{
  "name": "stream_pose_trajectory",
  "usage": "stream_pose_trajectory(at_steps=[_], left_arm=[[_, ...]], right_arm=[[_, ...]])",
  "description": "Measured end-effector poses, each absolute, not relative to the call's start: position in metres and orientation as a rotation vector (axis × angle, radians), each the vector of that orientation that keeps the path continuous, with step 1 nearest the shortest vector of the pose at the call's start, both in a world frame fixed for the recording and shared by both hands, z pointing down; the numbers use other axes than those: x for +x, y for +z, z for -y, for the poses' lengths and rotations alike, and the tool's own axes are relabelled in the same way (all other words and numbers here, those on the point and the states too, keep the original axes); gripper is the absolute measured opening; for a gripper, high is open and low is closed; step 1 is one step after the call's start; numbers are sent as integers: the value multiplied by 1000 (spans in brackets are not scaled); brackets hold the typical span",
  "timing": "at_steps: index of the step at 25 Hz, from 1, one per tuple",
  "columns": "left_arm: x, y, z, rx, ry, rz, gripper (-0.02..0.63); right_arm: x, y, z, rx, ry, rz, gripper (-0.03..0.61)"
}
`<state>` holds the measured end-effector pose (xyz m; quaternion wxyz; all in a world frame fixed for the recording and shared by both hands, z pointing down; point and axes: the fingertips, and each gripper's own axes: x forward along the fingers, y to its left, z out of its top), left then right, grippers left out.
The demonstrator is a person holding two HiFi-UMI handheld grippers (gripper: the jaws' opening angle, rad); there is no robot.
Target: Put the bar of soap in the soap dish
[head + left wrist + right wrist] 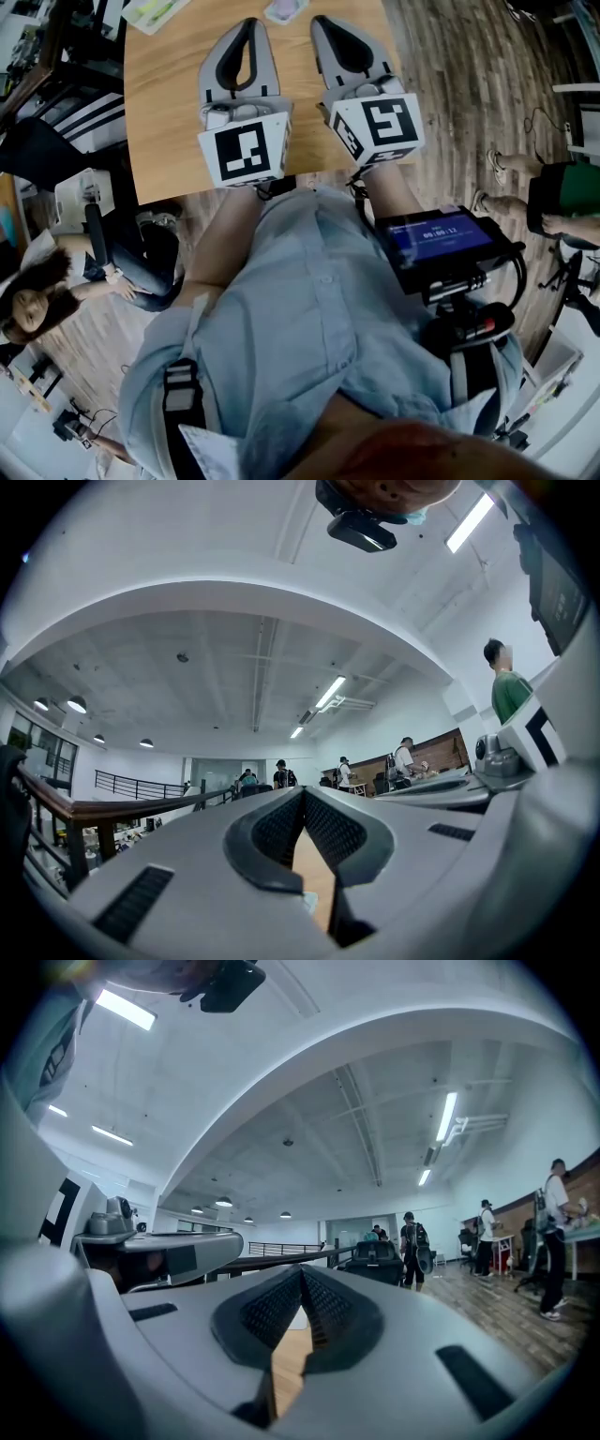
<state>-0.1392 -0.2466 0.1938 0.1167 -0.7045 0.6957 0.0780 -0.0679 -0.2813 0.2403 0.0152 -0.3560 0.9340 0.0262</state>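
Both grippers hover side by side over the near part of a wooden table (pixel 169 112). In the head view the left gripper (pixel 248 26) and the right gripper (pixel 323 23) both point away from me, each with its jaws closed tip to tip and nothing between them. The left gripper view shows its gripper (pixel 305 794) shut, with a sliver of tabletop below. My right gripper (pixel 302 1271) looks the same in its own view. At the table's far edge a small pale lilac object (pixel 286 9) and a pale green and white item (pixel 155 11) are cut off; I cannot tell which is soap or dish.
The table's near edge runs just below the marker cubes. A screen device (pixel 441 239) rides on the right forearm. A person sits on the floor at the left (pixel 122 272), and another sits at the right (pixel 553 197). More people stand far off in the hall (pixel 412 1246).
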Motion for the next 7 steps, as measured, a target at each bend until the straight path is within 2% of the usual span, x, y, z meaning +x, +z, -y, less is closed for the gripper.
stream_pose_trajectory(at_steps=[7], left_arm=[[-139,191,248,-2058,233,-2027,8]], right_arm=[[-70,238,282,-1100,93,-2903,6]])
